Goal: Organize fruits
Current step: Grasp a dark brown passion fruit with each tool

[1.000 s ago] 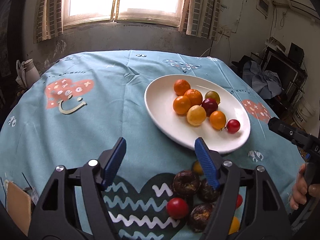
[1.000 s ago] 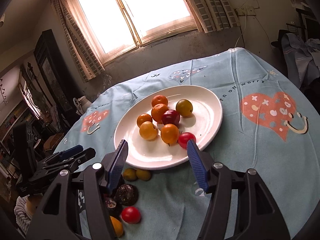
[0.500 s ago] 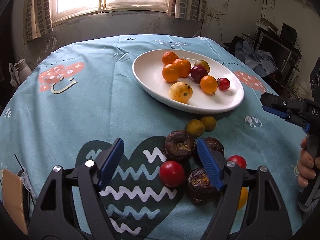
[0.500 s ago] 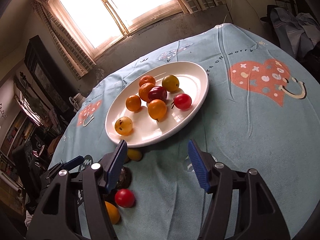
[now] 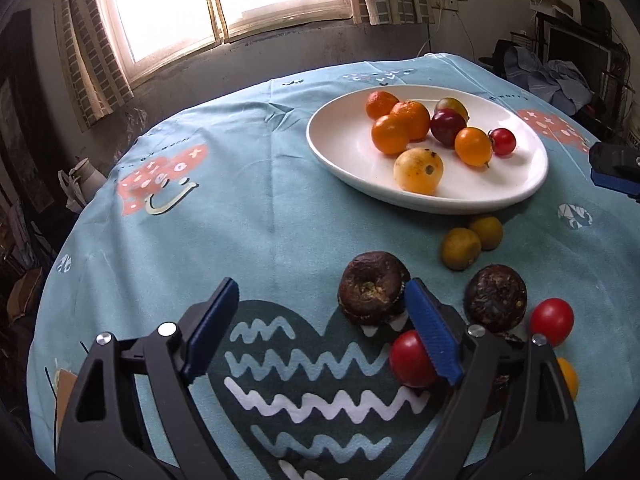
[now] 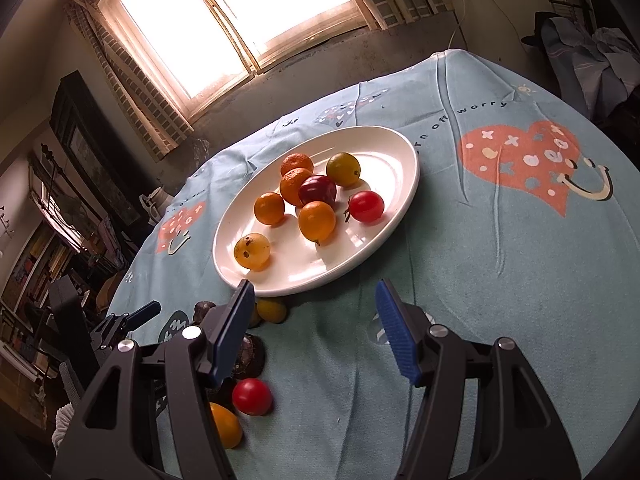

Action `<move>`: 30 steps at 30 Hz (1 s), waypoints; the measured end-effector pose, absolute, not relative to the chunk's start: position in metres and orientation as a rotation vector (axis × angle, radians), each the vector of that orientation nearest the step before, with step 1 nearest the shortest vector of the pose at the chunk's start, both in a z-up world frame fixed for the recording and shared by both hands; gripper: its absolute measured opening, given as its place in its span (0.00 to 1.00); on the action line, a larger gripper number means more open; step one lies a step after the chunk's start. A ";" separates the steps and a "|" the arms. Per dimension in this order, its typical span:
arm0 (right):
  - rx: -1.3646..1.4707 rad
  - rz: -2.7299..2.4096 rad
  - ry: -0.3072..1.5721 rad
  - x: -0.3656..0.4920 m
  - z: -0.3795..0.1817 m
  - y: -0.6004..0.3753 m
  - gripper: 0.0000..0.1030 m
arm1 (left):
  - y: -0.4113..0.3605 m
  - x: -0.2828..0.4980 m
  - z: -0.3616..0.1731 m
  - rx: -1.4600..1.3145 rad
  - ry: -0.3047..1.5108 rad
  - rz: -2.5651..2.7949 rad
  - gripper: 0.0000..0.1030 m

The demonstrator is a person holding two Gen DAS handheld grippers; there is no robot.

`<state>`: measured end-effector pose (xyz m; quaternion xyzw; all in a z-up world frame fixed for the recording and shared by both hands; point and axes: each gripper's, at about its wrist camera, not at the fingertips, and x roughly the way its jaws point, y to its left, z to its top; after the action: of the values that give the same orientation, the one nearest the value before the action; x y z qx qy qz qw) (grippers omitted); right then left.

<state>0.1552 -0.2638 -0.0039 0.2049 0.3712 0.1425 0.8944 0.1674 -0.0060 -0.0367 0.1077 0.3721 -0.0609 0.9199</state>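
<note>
Left gripper (image 5: 322,328) low over tablecloth (image 5: 200,220), jaws wide, empty, red tomato (image 5: 410,358) beside right pad. Right gripper (image 6: 316,330) released near plate (image 6: 400,200).

Glossy white plate (image 5: 332,148) on matt cloth tablecloth (image 5: 224,208).

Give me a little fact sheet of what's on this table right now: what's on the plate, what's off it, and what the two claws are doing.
plate: white, oval, on the blue tablecloth
fruits on plate: seven, among them a plum and a speckled yellow fruit
fruits off plate: two yellow-green ones, dark wrinkled ones, two tomatoes, one orange fruit
left claw: open, holding nothing
right claw: open, holding nothing
</note>
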 end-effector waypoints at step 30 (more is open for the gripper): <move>0.191 0.448 0.899 0.159 -0.025 -0.185 0.62 | 0.022 0.191 -0.039 0.025 0.840 -0.164 0.42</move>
<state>0.1585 -0.1852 -0.0247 0.0915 0.4301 0.2145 0.8721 0.1914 0.0223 -0.0391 0.0120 0.4073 -0.0793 0.9098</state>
